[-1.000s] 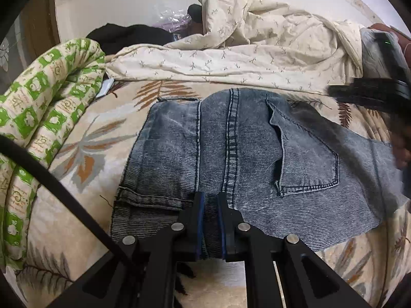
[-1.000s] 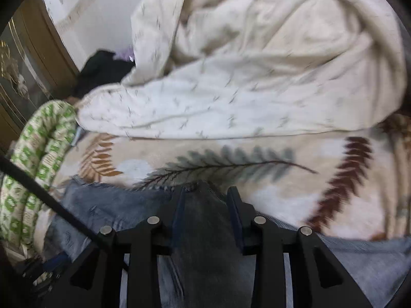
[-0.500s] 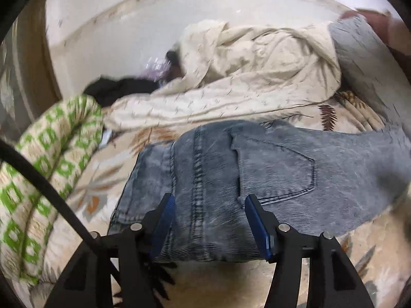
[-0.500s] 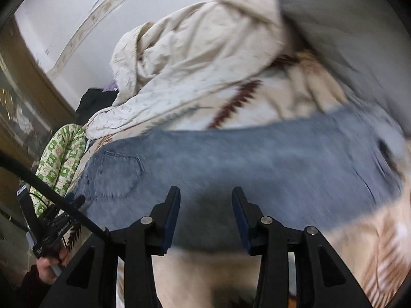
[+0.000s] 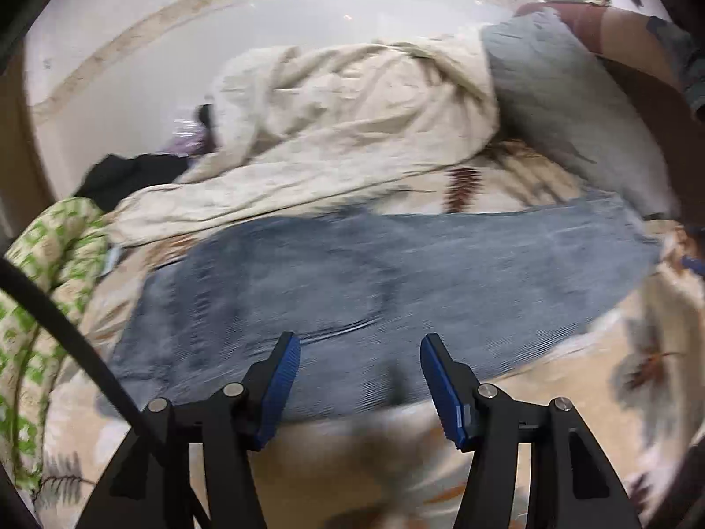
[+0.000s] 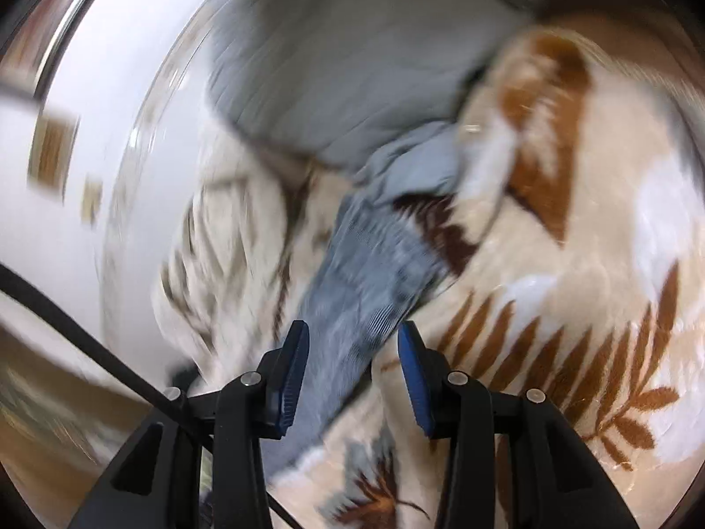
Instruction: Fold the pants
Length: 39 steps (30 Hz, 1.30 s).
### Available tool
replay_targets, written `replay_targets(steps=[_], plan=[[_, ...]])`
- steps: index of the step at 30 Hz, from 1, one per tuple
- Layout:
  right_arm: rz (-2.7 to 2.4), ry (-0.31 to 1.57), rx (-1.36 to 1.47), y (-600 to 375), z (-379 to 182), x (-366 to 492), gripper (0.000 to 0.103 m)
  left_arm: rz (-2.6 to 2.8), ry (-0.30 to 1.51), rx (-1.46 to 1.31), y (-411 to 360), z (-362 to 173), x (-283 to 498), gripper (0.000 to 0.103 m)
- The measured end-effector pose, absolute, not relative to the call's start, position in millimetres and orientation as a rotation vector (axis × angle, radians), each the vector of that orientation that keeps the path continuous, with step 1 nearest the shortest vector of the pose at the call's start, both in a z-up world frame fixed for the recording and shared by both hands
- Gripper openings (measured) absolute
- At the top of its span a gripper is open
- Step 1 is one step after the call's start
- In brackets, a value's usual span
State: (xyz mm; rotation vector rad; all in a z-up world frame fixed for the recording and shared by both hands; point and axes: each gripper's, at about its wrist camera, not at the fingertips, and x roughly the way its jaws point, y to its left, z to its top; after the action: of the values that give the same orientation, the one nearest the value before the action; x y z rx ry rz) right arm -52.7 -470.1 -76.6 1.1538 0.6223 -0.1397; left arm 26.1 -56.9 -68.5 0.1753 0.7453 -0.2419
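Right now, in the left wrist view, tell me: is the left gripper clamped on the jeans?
No. The left gripper stands open, its blue pads apart, with the jeans lying flat on the blanket beyond them.

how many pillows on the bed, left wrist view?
1: a grey pillow at the upper right, beside the cream quilt and behind the jeans. Others may be hidden under the quilt.

no legible text, labels or numbers

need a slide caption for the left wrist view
Open left tongs hover over the near edge of blue-grey jeans laid flat on a leaf-print blanket.
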Motion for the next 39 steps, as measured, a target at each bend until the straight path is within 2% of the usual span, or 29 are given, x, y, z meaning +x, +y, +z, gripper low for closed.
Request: replay_targets(steps=[6, 11, 19, 21, 23, 28, 30, 33, 39], plan=[[-0.140, 0.583, 1.339, -478.2, -99.8, -50.6, 0.043, -0.416, 0.758, 0.258, -145.0, -21.3, 65.3, 0.061], [-0.150, 0.581, 1.375, -486.2, -105.7, -41.9, 0.043, -0.530, 0.810, 0.387, -226.3, -14.0, 112.8, 0.061], [-0.162, 0.625, 1.440, -496.5, -124.7, -36.0, 0.043, -0.667, 0.894, 0.577, -365.6, -47.9, 157.1, 0.060], [-0.161, 0.623, 1.438, -502.4, -125.5, -36.2, 0.043, -0.699, 0.917, 0.589, -388.9, -57.9, 166.7, 0.055], [-0.149, 0.623, 1.454, -509.2, -128.6, -37.4, 0.043, -0.742, 0.945, 0.607, -410.0, -69.0, 173.5, 0.054], [-0.139, 0.643, 1.485, -516.6, -136.8, -39.0, 0.043, -0.803, 0.970, 0.669, -448.6, -91.6, 181.4, 0.053], [-0.126, 0.651, 1.488, -517.3, -138.6, -37.4, 0.043, -0.832, 0.990, 0.669, -460.6, -99.1, 185.7, 0.044], [-0.114, 0.659, 1.492, -515.1, -140.0, -35.0, 0.043, -0.864, 1.006, 0.692, -473.5, -108.9, 188.4, 0.041], [-0.109, 0.672, 1.493, -510.3, -140.8, -30.4, 0.043, -0.922, 1.028, 0.758, -489.4, -127.2, 187.7, 0.041]])
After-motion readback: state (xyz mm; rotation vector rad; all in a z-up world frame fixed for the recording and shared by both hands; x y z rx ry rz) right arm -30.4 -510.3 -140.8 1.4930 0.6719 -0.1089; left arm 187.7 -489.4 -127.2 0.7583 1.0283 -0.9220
